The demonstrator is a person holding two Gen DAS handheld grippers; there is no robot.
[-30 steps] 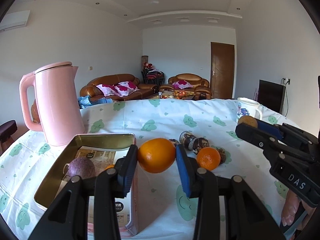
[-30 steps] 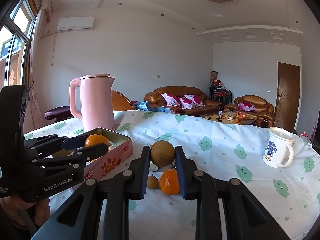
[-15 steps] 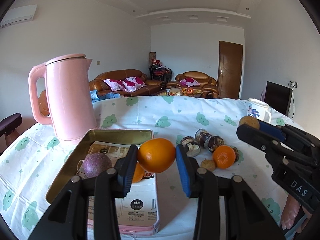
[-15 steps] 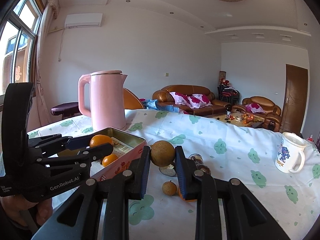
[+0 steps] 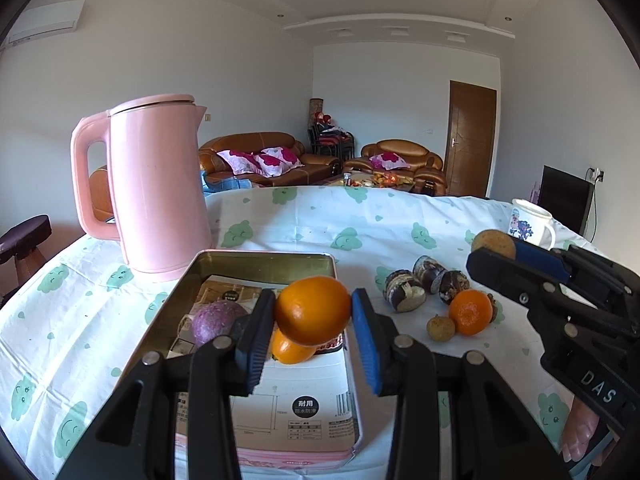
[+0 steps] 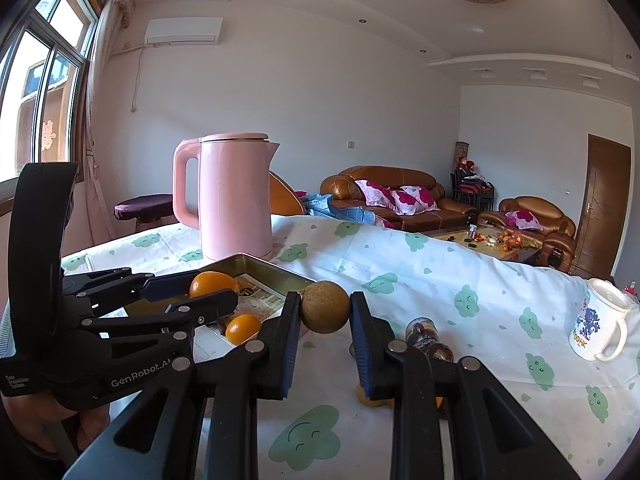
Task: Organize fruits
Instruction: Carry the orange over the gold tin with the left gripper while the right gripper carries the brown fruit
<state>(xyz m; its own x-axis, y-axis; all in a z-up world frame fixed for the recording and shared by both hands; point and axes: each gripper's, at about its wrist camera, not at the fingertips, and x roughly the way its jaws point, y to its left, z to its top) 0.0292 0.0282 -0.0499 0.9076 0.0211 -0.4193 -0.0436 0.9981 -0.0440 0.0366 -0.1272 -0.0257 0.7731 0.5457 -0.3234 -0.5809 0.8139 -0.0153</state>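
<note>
Left gripper (image 5: pixel 313 312) clamps the orange (image 5: pixel 313 309), now over the tin box (image 5: pixel 256 258) (was short of it); right gripper (image 6: pixel 325 314) clamps the brown fruit (image 6: pixel 325 312), trailing. Drop-off looks next.

The tin box (image 5: pixel 256 258) is shiny metal with printed paper inside, the pink kettle (image 5: pixel 160 188) is smooth plastic, the bench cover (image 5: pixel 360 224) is soft cloth, the orange (image 5: pixel 313 310) looks glossy, and the brown fruit (image 6: pixel 325 307) looks dull and rough.
</note>
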